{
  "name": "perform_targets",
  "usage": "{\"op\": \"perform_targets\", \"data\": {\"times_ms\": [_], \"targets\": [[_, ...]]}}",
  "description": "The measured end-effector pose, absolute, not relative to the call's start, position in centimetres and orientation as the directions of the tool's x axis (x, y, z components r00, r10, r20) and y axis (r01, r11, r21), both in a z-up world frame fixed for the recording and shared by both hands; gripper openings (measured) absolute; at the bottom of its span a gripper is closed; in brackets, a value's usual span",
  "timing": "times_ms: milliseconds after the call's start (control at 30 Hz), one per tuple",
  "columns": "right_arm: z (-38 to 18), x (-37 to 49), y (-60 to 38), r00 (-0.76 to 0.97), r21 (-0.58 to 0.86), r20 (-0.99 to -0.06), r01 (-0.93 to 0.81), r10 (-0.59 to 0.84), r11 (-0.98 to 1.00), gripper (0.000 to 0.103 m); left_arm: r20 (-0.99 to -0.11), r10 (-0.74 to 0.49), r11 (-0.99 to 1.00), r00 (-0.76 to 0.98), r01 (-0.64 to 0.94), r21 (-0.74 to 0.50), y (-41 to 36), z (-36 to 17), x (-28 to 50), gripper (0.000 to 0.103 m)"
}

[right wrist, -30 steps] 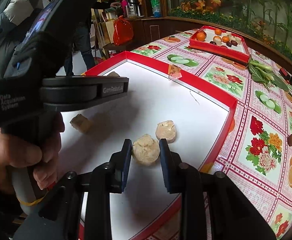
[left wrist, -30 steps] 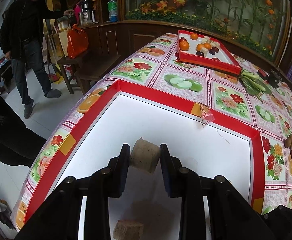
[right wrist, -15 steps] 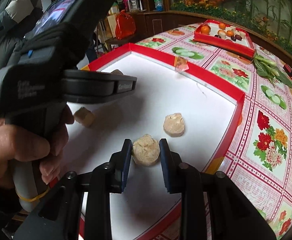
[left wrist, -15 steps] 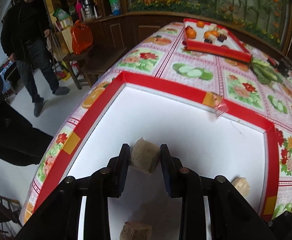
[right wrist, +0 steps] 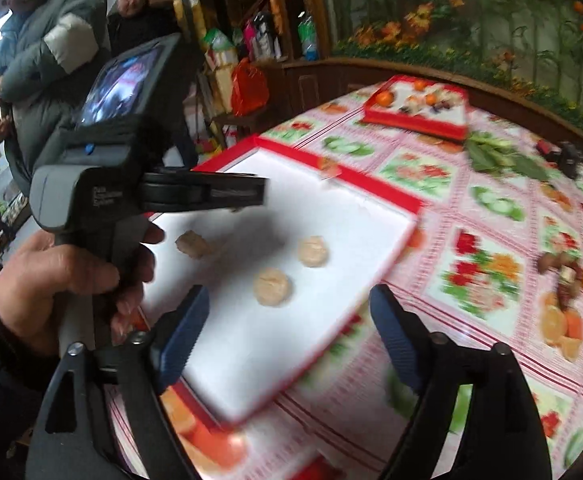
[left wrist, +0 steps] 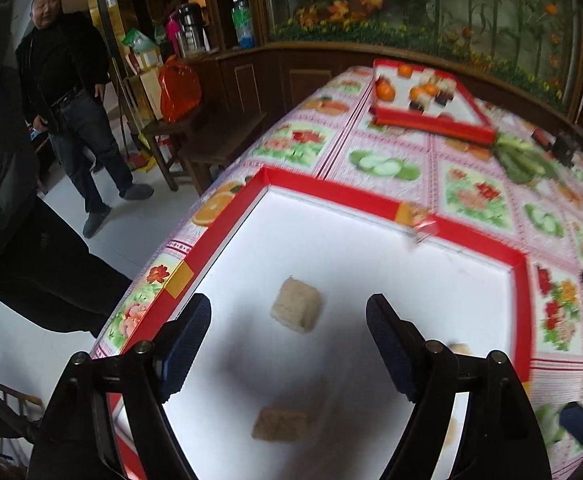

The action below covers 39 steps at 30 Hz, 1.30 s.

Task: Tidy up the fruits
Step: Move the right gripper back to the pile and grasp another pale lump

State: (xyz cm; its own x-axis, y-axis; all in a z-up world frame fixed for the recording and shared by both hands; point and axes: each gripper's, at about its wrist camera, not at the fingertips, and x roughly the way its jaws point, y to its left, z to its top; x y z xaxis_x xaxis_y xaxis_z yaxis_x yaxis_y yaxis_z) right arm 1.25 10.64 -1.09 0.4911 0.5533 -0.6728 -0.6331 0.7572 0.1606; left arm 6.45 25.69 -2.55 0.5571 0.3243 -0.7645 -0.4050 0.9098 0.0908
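Both claws have let go since a second ago: the left claw [left wrist: 287, 344] now gapes wide over the near tray [left wrist: 371, 200], its square pastry [left wrist: 296, 310] lying free inside. The right claw [right wrist: 289, 334] is equally wide and empty, its round pastry [right wrist: 272, 287] resting in that tray too.

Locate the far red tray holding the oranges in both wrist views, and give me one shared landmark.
Left wrist: the far red tray sits upper right of centre, on the floral tablecloth, beyond the near white tray.
Right wrist: the far red tray sits upper right of centre, again beyond the near white tray.
Shared landmark: the orange plastic bag, off the table to the tray's left.
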Motion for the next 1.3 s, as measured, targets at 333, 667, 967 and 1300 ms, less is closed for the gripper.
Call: {"op": "perform_targets", "data": {"times_ms": [333,667,967,1300], "targets": [[-5.1,1.2,-3.8,0.582,0.119,-0.738,-0.386,0.342,0.915,0.08,-0.653,0.168,0.966,0.739,-0.256,-0.041,18.4,1.2,3.5,0.084],[-6.7,3.6,-1.8,0.536,0.111,-0.777,-0.399,0.329,0.91,0.054,-0.669,0.085,0.993,0.738,-0.119,-0.005,12.1,0.8,6.4,0.085],[-7.6,3.7,-0.6,0.525,0.043,-0.805,-0.413,0.276,0.91,0.026,-0.719,-0.032,0.999,0.695,0.042,-0.004,5.8,-1.0,11.5,0.085],[-8.0,3.5,-4.8,0.509,0.103,-0.802,-0.395,0.311,0.913,0.026,-0.775,-0.02,0.985,0.632,0.146,0.094,-0.4,-5.8,17.5,0.084]]}}
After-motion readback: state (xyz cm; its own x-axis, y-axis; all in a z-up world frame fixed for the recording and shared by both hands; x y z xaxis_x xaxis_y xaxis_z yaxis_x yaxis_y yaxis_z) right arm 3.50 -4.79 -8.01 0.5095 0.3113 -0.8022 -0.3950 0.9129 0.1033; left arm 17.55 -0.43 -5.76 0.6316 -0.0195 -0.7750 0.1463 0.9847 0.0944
